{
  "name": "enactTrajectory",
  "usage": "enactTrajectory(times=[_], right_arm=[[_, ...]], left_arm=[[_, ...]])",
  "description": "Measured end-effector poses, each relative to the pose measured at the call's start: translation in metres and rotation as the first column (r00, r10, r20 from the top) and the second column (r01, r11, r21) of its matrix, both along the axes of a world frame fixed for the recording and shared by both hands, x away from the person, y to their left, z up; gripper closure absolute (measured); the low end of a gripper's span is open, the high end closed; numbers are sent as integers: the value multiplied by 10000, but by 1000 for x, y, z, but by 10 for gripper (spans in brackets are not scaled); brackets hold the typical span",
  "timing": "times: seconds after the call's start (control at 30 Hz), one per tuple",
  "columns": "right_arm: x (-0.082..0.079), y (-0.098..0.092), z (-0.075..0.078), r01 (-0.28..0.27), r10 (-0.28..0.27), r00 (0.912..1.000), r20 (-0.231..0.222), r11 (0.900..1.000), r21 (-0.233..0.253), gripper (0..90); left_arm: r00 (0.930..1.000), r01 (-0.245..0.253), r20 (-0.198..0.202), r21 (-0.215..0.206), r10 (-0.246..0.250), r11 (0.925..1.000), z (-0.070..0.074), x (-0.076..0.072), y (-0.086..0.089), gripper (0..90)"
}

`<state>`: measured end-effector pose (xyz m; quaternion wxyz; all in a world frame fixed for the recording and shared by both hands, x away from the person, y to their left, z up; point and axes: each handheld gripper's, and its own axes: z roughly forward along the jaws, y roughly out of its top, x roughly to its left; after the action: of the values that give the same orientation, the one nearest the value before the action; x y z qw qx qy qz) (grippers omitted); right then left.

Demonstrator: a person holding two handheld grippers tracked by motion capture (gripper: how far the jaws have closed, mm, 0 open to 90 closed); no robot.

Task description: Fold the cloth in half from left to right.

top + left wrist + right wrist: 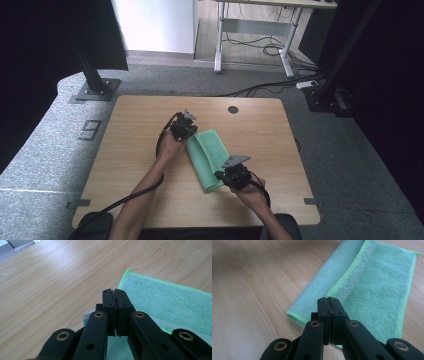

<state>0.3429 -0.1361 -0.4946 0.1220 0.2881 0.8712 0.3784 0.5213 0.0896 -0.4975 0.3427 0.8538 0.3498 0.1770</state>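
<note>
Forearms angle inward, left gripper (183, 126) and right gripper (234, 175) flanking cloth (207, 155).

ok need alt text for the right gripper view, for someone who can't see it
A folded green microfibre cloth lies on a light wooden table, its top layer turned back along a bright green hem. The right gripper rises from the bottom edge over the cloth's near end, its two black jaws pressed together.

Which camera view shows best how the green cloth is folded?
The right gripper view: the green cloth lies there with one flap folded over and its bright hem plainly visible. The high view gives its whole outline, but small. The left gripper view shows one corner and some flat surface.
</note>
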Motion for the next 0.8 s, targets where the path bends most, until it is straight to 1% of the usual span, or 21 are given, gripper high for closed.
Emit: enactTrajectory(times=[0.27, 0.43, 0.7, 0.8], right_arm=[[3, -18, -2, 415, -415, 9991, -32, 9991, 29, 878], [7, -28, -3, 681, -681, 9977, -53, 9977, 74, 878], [13, -39, -10, 1052, -1052, 9942, -244, 9944, -4, 878], [15, -44, -14, 1166, -1167, 9926, -322, 9932, -69, 878]], left_arm=[[9998, 169, -71, 136, -168, 9998, -3, 8, -20, 875], [9997, 219, -78, 96, -219, 9997, -4, 13, -29, 874], [9993, 349, -134, 123, -348, 9993, -6, 20, -41, 872], [9991, 360, -215, 223, -355, 9991, -9, 23, -45, 870]])
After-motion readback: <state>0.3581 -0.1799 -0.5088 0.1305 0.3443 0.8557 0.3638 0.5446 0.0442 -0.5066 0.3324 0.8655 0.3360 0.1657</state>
